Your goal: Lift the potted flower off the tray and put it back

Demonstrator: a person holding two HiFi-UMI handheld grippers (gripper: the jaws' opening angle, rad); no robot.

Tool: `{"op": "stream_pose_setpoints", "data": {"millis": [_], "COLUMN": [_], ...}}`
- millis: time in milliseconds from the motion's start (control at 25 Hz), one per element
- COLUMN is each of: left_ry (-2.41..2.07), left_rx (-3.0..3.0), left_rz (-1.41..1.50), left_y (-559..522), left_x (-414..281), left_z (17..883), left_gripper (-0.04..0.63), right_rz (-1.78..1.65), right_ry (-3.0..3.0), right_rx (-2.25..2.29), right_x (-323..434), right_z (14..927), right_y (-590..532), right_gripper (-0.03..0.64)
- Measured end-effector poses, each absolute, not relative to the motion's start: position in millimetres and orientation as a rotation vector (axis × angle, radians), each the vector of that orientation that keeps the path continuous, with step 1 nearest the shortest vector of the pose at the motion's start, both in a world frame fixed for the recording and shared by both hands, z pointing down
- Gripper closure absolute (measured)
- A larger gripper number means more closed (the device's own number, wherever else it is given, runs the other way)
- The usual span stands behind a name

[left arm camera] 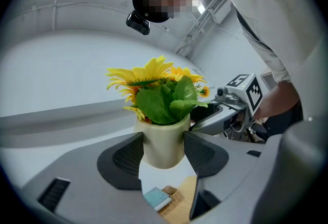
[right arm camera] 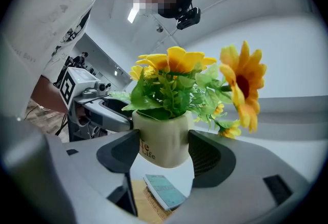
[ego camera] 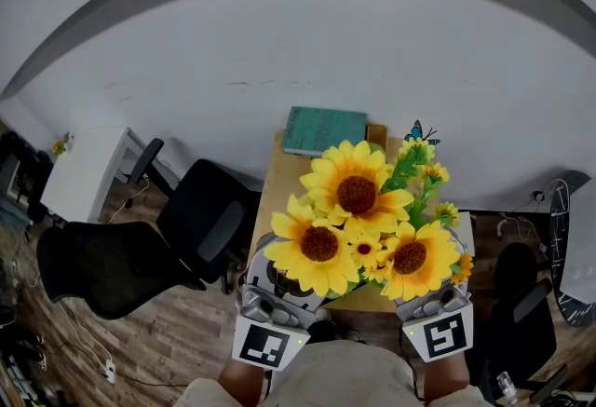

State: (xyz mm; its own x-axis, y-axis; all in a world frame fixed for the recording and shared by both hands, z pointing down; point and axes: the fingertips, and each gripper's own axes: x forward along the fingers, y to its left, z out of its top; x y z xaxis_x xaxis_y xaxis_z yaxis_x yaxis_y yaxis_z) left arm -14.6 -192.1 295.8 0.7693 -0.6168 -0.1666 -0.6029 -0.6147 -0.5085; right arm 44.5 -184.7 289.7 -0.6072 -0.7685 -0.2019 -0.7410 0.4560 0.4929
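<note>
The left gripper (left arm camera: 163, 154) and right gripper (right arm camera: 165, 152) are both clamping the pot (left arm camera: 164, 138), holding it clear above the table (ego camera: 279, 182), book (right arm camera: 163, 190) and tray (left arm camera: 173, 201).

Grippers: two, the left gripper (left arm camera: 164, 152) and the right gripper (right arm camera: 165, 154)
Potted flower (right arm camera: 160, 141): one
Large sunflower heads: three, at far centre (ego camera: 357, 194), near left (ego camera: 318, 244) and near right (ego camera: 410, 256)
Butterfly ornament (ego camera: 421, 132): one, at the far right of the bouquet
Teal book (ego camera: 323, 130): one, at the table's far end
Woven tray (left arm camera: 173, 198): one
Wooden table (ego camera: 279, 191): one
Black office chairs: three, two on the left (ego camera: 98, 270) (ego camera: 209, 214) and one on the right (ego camera: 521, 303)
White desk (ego camera: 88, 172): one, far left
</note>
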Motion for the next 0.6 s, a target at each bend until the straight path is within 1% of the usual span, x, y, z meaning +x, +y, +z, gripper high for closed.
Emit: {"op": "stream_pose_setpoints", "data": {"millis": [600], "left_ry": [0.915], "left_rx": [-2.419], "left_rz": [-0.033], "left_y": [-194.0], "left_x": [-16.8], "left_z": [298.6], "left_gripper": [0.344], "right_rz": [-0.854], "right_ry": [-2.624], "right_rx": [1.365], "right_x": [42.3], "right_z": [292.1], "right_y": [-186.3], "right_gripper": [0.301]}}
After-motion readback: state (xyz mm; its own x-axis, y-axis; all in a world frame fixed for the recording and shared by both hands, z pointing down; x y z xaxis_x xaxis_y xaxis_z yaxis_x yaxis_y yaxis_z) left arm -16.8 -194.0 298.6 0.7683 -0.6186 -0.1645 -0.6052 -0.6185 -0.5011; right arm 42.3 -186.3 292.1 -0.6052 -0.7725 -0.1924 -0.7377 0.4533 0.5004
